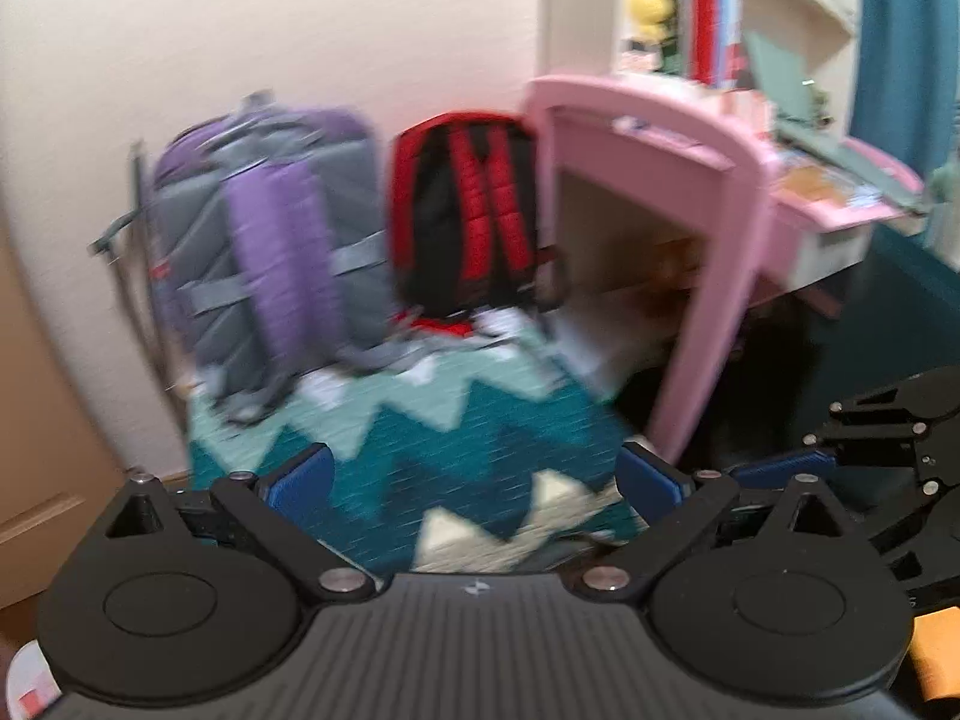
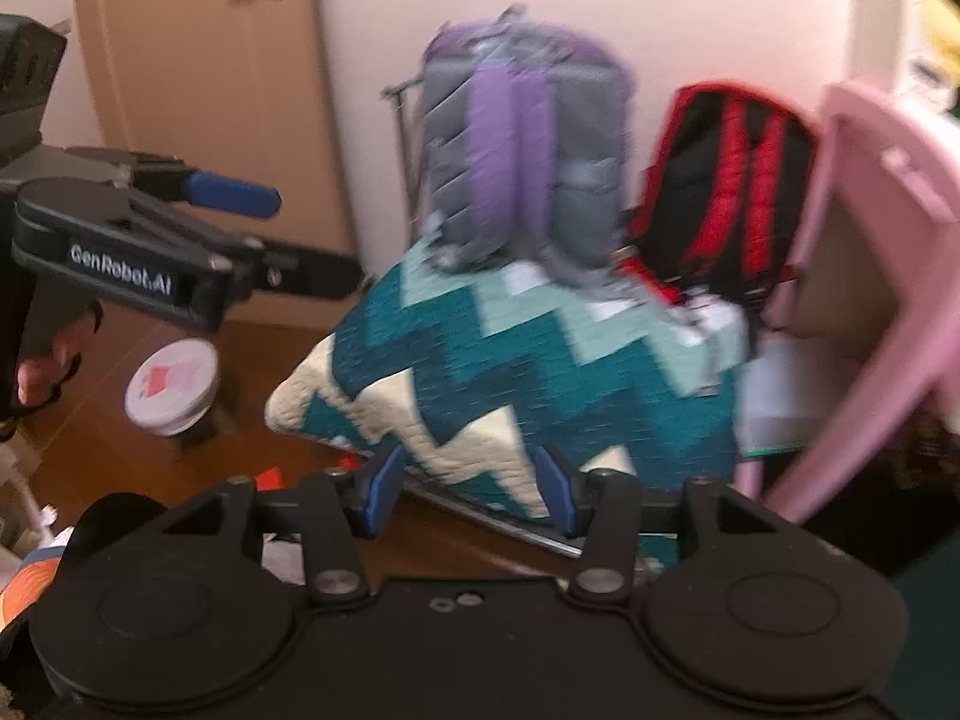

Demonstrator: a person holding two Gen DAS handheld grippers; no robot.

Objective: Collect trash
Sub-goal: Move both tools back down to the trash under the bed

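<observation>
left gripper [image 1: 474, 474] spread wide, empty | right gripper [image 2: 468, 489] parted, empty | white scraps [image 2: 708, 306] at rug's [image 2: 510, 372] far edge: likely light, crumpled paper; pinch a raised fold

Wide-open tongs [image 1: 474, 474] over zigzag quilt [image 1: 456, 456]

My left gripper [image 1: 474, 474] is black with blue pads, and my right gripper [image 2: 465, 489] matches: black body, blue pads. Ahead, the quilt [image 1: 432, 438] zigzags in dark teal, pale mint and cream. On it, a backpack [image 1: 264, 240] in grey and purple, and beside it a bag [image 1: 468, 210] in black with red straps. The desk [image 1: 708, 192] is pink, the wall [image 1: 240, 30] off-white, the door [image 2: 210, 90] tan. Down on the brown floor [image 2: 108, 438], a white lid [image 2: 171, 387] with a red mark.
</observation>
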